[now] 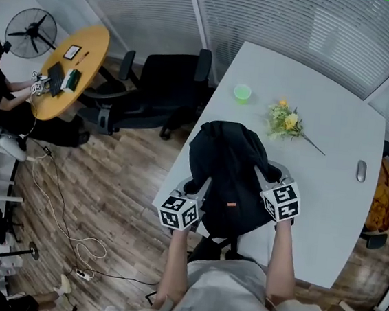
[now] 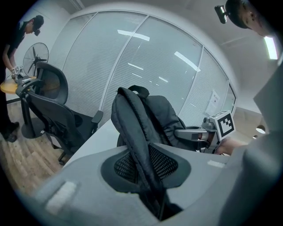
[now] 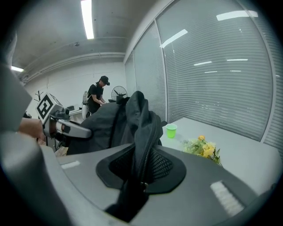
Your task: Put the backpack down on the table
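Matt black cloth backpack [image 1: 229, 169], smooth matt white table [image 1: 335, 131], wood-grain floor [image 1: 119, 178].

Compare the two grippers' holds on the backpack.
The left gripper pinches a padded strap; the right gripper pinches a zippered edge. The left gripper sits at the edge of the table, the right gripper farther in. Both are shut on the backpack.

the person wears a light grey short-sleeved shirt [image 1: 231, 297]. the left gripper [image 1: 197, 186] and the right gripper [image 1: 267, 171] are both grey plastic, and each carries a cube [image 1: 179, 212] with black-and-white square markers. the broad grey jaws have black mesh pads [image 2: 164, 163] and a pale rectangular patch [image 2: 62, 196] near the outer edge.
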Demonstrator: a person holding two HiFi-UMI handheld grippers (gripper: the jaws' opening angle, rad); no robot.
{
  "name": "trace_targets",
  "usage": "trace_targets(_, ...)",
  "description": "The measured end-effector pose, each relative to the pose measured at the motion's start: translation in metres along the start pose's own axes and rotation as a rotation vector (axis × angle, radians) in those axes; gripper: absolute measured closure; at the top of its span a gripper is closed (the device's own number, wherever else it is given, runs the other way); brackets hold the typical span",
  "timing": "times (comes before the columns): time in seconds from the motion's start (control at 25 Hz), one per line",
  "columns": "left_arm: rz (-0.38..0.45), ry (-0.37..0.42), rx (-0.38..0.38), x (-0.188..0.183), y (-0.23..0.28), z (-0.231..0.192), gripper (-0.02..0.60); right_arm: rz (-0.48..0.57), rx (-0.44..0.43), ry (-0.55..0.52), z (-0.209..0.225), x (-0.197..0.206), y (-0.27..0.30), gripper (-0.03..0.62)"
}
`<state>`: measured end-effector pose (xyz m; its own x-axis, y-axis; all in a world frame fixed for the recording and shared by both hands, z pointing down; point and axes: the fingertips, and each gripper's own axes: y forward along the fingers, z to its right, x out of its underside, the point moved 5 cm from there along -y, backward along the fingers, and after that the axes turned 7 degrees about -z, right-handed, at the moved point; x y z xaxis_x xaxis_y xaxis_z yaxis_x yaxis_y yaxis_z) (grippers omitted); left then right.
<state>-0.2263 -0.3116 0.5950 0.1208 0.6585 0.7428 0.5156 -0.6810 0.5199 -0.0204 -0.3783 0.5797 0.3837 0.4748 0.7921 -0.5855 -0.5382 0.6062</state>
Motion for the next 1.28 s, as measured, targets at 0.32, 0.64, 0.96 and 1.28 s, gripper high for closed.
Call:
trace_targets(0.32, -0.069, -0.051, -0.004, 0.006, 0.034, -0.040, 0.497, -0.076, 0.028, 0.023, 0.025, 0.010, 0.044, 0.526)
trace_targets(0.64, -0.140, -0.083, -0.008, 0.014, 0.077, -0.075, 0.488, -0.159, 0.042, 0.074, 0.058, 0.029, 0.086, 0.525)
trace_targets(0.96, -0.224, -0.077, 0.000, 0.020, 0.108, -0.099, 0.480, -0.237, 0.041, 0.078, 0.080, 0.050, 0.119, 0.520)
trace_targets(1.28, -0.300, -0.091, -0.033, 0.035, 0.124, -0.117, 0.477, -0.337, 0.049, 0.081, 0.085, 0.072, 0.150, 0.506)
